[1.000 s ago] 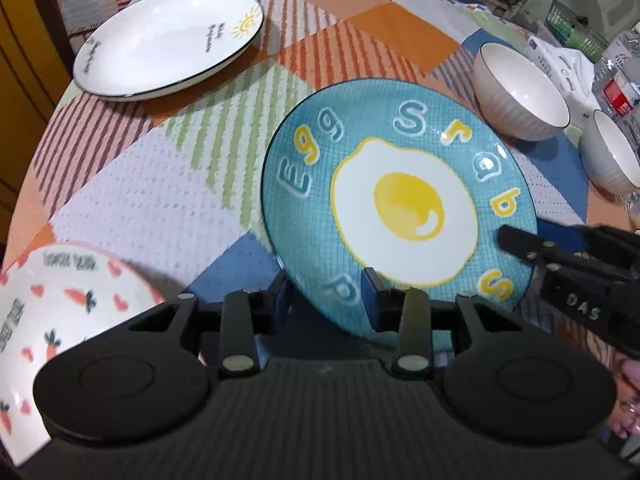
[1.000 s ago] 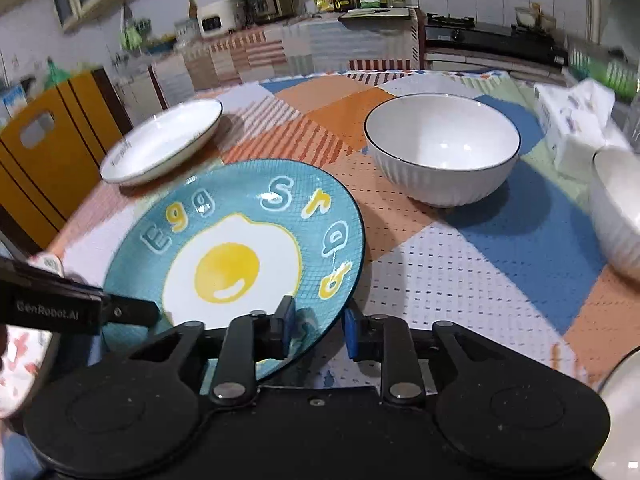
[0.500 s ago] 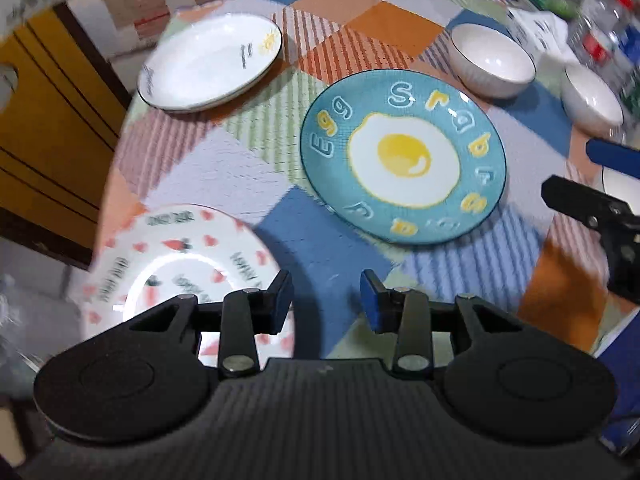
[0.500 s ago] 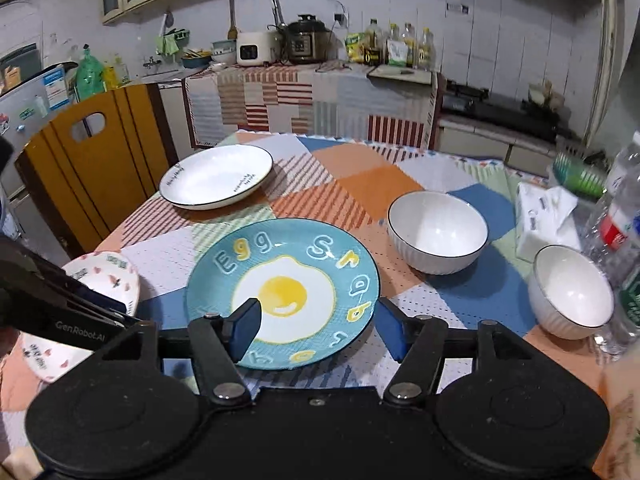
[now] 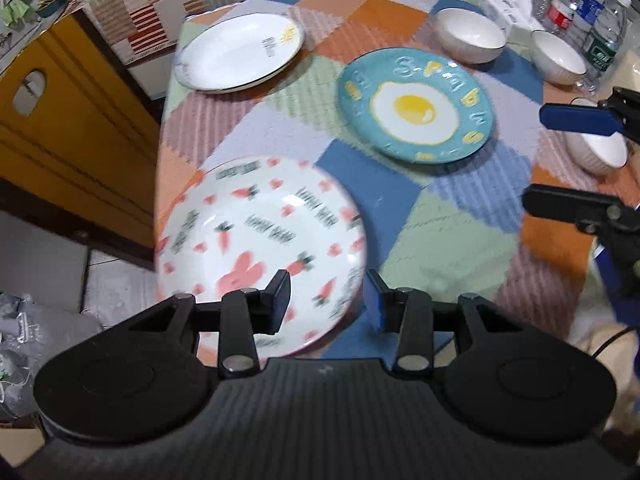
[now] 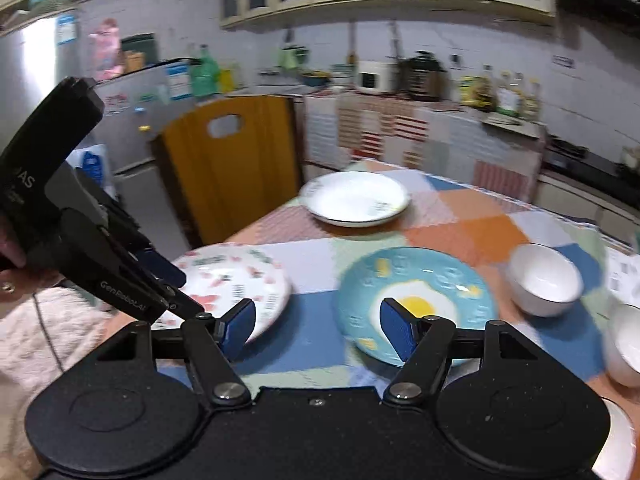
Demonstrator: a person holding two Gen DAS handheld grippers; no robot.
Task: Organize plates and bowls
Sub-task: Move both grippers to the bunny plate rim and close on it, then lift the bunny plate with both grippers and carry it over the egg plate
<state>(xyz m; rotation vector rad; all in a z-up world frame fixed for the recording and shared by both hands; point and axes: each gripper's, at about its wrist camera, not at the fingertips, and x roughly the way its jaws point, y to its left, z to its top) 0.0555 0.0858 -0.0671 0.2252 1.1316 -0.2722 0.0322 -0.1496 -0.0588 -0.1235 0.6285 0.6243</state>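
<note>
A blue fried-egg plate (image 5: 416, 106) lies flat mid-table; it also shows in the right wrist view (image 6: 416, 300). A white carrot-and-rabbit plate (image 5: 256, 248) lies at the near left edge, seen too in the right wrist view (image 6: 236, 284). A plain white plate (image 5: 240, 52) sits at the far left. My left gripper (image 5: 326, 300) is open and empty, above the carrot plate's near rim. My right gripper (image 6: 318, 330) is open and empty, held above the table between the carrot plate and the egg plate. Three white bowls (image 5: 470, 34) stand at the right.
Water bottles (image 5: 600, 28) and a tissue pack (image 5: 504, 4) crowd the far right. A yellow wooden chair (image 6: 232, 164) stands by the table's left edge. The patchwork tablecloth (image 5: 440, 232) lies bare between the plates. The right gripper's fingers (image 5: 576, 120) show at the right.
Both grippers let go of the egg plate, opened and drew back and up. The left one swung left over the carrot plate. The egg plate now lies flat on the table.
</note>
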